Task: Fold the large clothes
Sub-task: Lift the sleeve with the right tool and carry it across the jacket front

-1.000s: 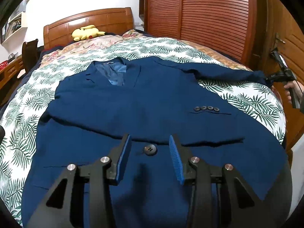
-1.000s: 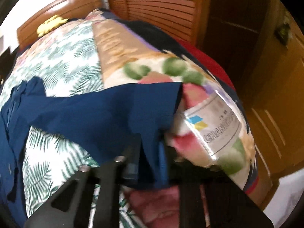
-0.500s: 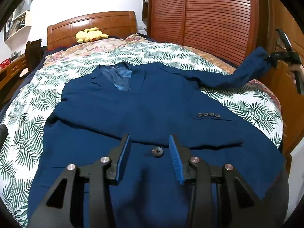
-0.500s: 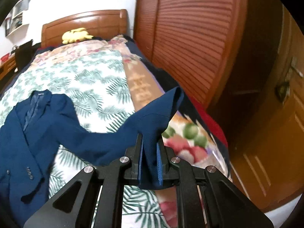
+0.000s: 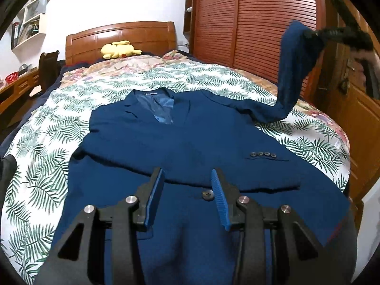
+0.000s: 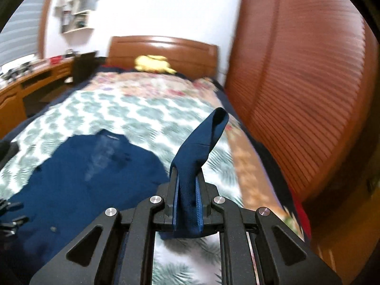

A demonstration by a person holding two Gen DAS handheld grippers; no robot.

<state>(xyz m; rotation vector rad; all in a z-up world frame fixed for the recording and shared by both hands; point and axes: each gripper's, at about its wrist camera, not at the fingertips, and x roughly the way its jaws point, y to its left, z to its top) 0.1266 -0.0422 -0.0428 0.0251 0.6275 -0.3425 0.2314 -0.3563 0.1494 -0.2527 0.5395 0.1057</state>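
A navy blue suit jacket (image 5: 185, 142) lies face up on the bed, collar toward the headboard, one sleeve folded across its front. My left gripper (image 5: 187, 185) is open and empty, hovering over the jacket's lower front near a dark button (image 5: 207, 194). My right gripper (image 6: 187, 180) is shut on the cuff of the jacket's other sleeve (image 6: 201, 142) and holds it high above the bed's right side. In the left wrist view that sleeve (image 5: 292, 71) rises steeply to the right gripper (image 5: 332, 33). The jacket body (image 6: 78, 166) lies lower left in the right wrist view.
The bed has a leaf-print sheet (image 5: 47, 142) and a wooden headboard (image 5: 121, 38) with a yellow plush toy (image 5: 118, 49). A slatted wooden wardrobe (image 5: 256, 23) stands along the right. A desk (image 6: 28, 83) and dark chair (image 5: 48, 68) are at the left.
My right gripper has lifted the sleeve cuff from the bed's right edge high into the air and swung toward the bed. The left gripper stayed open over the jacket.
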